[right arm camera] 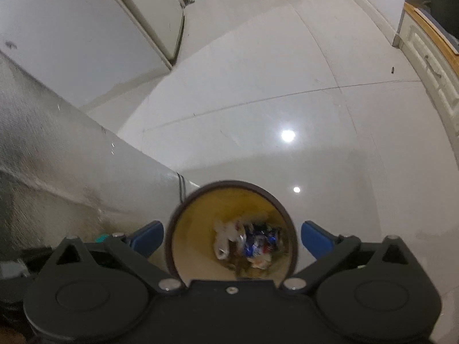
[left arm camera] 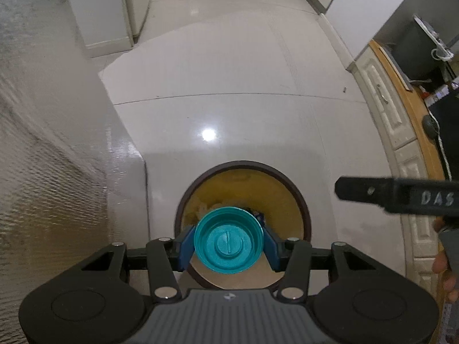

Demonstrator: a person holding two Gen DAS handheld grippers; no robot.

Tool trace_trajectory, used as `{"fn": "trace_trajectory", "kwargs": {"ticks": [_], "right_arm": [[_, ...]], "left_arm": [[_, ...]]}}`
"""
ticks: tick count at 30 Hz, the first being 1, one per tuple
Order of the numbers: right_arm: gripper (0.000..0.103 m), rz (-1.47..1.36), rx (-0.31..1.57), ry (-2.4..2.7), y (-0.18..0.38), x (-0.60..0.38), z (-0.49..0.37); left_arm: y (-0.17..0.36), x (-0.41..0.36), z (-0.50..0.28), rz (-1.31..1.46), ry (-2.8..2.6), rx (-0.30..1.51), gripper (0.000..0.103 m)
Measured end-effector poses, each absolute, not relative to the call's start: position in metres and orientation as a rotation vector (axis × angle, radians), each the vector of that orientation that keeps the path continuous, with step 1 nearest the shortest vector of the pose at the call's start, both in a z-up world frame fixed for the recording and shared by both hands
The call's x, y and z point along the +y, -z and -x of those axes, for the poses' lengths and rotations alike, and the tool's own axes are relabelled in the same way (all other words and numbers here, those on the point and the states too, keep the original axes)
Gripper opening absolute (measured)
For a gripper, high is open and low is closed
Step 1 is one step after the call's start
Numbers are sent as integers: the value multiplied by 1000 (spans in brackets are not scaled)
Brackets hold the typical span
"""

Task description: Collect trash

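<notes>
Floor tiles of glossy pale grey (left arm camera: 229,66) fill most of both views, carrying the bright round glare of a ceiling light. Along the left runs a rough, light-coloured wall (left arm camera: 43,149), and beyond it stand tall off-white cabinets (right arm camera: 86,28). On the right edge curves a cream cabinet front with moulded panels (left arm camera: 384,109) under a wooden countertop (left arm camera: 407,106), where dark appliances and a white cord sit, too blurred to name.

Against the foot of the wall stands a round bin with a dark brown rim and a yellow inside (right arm camera: 189,246), open at the top. At its bottom lies a heap of crumpled wrappers and a white plastic bag (right arm camera: 246,243).

Directly over the mouth of that bin, the left gripper (left arm camera: 228,246) points steeply down with its blue pads (left arm camera: 186,246) pressed against both sides of a teal plastic cup (left arm camera: 228,239), seen from its base end; the cup hangs in the grip above the trash, not touching the bin.

The right gripper (right arm camera: 232,239) also hangs over the bin, its blue fingers (right arm camera: 315,240) spread wide to either side of the rim with nothing between them but the opening below. In the left wrist view one black arm of this gripper (left arm camera: 387,193) reaches in from the right, with part of a person's hand (left arm camera: 444,261) behind it.
</notes>
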State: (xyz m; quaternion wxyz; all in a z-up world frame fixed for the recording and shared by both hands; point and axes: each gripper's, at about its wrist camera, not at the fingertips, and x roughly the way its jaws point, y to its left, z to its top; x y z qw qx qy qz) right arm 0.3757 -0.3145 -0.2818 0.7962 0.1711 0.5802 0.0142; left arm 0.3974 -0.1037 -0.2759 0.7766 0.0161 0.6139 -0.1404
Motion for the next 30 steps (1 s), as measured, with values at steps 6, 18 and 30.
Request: {"fn": "trace_trajectory", "kwargs": {"ticks": [6, 18, 30], "right_arm": [[103, -312, 1287, -49, 289, -314, -371], [103, -211, 1316, -87, 293, -313, -355], [103, -127, 1310, -103, 286, -311, -339]], "left_arm": [[288, -110, -393, -78, 314, 1407, 89], [289, -100, -389, -154, 231, 1434, 103], [275, -102, -383, -169, 216, 1412, 103]]}}
